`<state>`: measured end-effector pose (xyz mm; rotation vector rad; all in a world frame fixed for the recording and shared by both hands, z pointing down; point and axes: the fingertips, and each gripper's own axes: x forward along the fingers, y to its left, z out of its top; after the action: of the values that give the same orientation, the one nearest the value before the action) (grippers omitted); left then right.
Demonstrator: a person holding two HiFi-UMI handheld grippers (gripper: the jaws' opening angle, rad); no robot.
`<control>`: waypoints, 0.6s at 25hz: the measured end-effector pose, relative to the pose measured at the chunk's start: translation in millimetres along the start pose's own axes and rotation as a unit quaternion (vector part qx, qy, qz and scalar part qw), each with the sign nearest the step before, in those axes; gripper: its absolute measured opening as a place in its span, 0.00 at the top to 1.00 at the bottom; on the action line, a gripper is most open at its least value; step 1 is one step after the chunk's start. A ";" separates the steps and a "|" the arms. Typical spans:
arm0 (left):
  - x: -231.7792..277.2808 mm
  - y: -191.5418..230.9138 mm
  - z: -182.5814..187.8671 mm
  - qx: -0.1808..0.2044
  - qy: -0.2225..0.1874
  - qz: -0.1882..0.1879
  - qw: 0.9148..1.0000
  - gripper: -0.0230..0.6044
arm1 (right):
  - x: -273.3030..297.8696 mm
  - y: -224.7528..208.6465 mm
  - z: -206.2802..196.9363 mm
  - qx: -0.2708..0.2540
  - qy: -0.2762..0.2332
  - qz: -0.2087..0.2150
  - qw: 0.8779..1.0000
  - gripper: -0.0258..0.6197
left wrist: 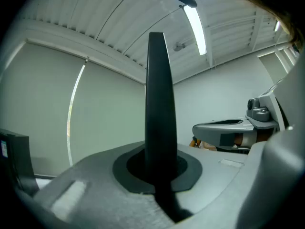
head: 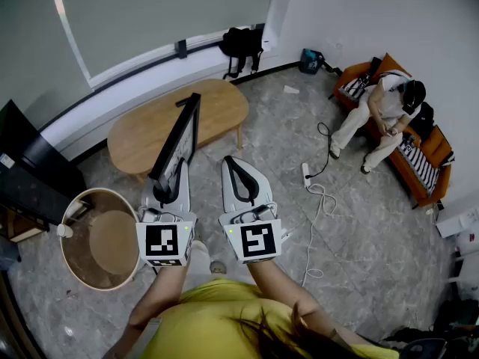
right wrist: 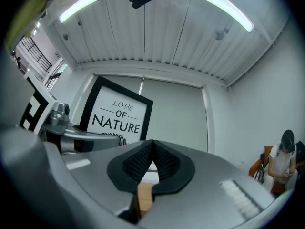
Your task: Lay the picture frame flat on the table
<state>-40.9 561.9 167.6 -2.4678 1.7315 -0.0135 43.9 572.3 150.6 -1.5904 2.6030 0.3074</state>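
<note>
A black picture frame [head: 178,137] hangs edge-on over the near edge of the oval wooden table [head: 217,107], held at its lower corner by my left gripper [head: 166,188]. In the left gripper view the frame's dark edge [left wrist: 159,109] rises upright from between the pads of the left gripper [left wrist: 159,175], which is shut on it. The right gripper view shows the frame's face [right wrist: 118,116], a white print reading "LOVE OF NATURE", to the left. My right gripper [head: 233,161] is beside the frame, a little to its right, shut with nothing between its ribbed pads [right wrist: 138,162].
A round wooden basket table [head: 101,238] stands at the lower left, next to a dark screen [head: 30,170]. A person [head: 382,114] sits on an orange sofa at the right. A power strip and cable [head: 310,182] lie on the floor. A black bag [head: 241,43] leans against the far wall.
</note>
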 end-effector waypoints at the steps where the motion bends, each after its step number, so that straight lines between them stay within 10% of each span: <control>1: 2.4 0.6 -1.2 -0.002 0.000 0.001 1.000 0.95 | 1.7 -1.0 -0.9 0.001 -0.001 0.002 1.000 0.96; 15: 80.7 64.4 -36.6 -0.012 0.005 -0.002 1.000 0.95 | 100.3 -8.2 -36.7 -0.011 0.000 0.007 1.000 0.96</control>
<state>-76.5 461.1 191.7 -2.4927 1.7415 -0.0048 6.5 473.5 168.5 -1.5810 2.6205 0.3372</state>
